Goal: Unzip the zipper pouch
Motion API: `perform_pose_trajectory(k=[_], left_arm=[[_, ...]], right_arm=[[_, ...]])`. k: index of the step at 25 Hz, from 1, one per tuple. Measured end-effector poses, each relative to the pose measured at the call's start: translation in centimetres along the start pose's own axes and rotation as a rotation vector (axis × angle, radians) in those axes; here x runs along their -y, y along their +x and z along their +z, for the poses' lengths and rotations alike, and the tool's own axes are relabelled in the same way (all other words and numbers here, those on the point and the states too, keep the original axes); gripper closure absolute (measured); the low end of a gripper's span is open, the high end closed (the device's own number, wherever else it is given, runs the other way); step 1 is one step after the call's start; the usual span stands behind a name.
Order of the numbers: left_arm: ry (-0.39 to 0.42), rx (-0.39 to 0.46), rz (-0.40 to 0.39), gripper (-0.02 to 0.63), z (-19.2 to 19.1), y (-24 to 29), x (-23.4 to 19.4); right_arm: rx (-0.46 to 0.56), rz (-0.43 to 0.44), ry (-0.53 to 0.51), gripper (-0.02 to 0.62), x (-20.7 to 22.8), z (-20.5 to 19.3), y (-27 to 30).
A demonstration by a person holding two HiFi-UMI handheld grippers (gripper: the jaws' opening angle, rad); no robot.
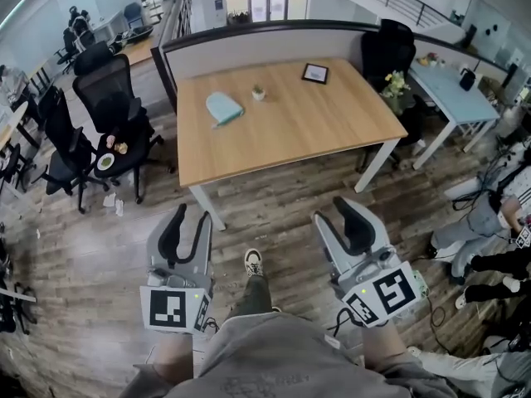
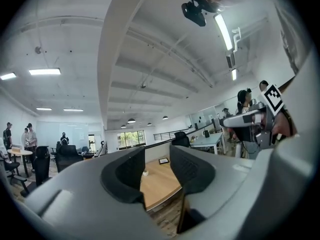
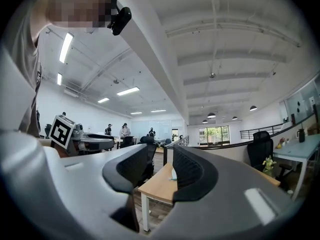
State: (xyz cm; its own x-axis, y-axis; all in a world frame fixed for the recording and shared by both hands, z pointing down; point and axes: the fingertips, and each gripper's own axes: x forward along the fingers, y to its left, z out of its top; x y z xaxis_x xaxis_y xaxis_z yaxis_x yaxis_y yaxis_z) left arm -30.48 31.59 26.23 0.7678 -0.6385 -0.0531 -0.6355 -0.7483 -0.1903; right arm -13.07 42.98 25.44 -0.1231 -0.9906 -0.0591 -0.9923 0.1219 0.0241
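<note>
Head view, from the left: the left gripper (image 1: 189,222) hangs short of the table (image 1: 332,131), jaws wide and empty. The pouch (image 1: 224,107) lies on the table's far left part, well apart from both grippers. The right gripper (image 1: 336,215), also short of the table, is equally wide and empty. The approach should come first: step up to the table, pin one pouch end, then find the pull, too small to see yet.

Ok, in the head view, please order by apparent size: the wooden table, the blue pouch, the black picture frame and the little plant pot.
1. wooden table, by far
2. blue pouch
3. black picture frame, slightly smaller, but farther away, so unsure
4. little plant pot
</note>
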Motion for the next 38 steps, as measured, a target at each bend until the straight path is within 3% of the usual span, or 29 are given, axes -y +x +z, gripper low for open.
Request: perform_pose_trajectory(k=[9,27,38], left_arm=[[-0.020,-0.018,-0.003,0.448,-2.6,7.6,-4.0],[-0.012,-0.052,-0.056,0.448,-5.6,28.3,-17.8],[-0.018,-0.072,-0.071,0.448,-8.0,34.5,-21.1]], right_arm=[[-0.033,-0.006,0.003,0.456,4.5,-1.5,7.1],[-0.120,0.002,0.004,0.456,13.6,-2.9,30.9],[-0.162,-0.020,0.024,0.456,17.5,-5.5,37.1]])
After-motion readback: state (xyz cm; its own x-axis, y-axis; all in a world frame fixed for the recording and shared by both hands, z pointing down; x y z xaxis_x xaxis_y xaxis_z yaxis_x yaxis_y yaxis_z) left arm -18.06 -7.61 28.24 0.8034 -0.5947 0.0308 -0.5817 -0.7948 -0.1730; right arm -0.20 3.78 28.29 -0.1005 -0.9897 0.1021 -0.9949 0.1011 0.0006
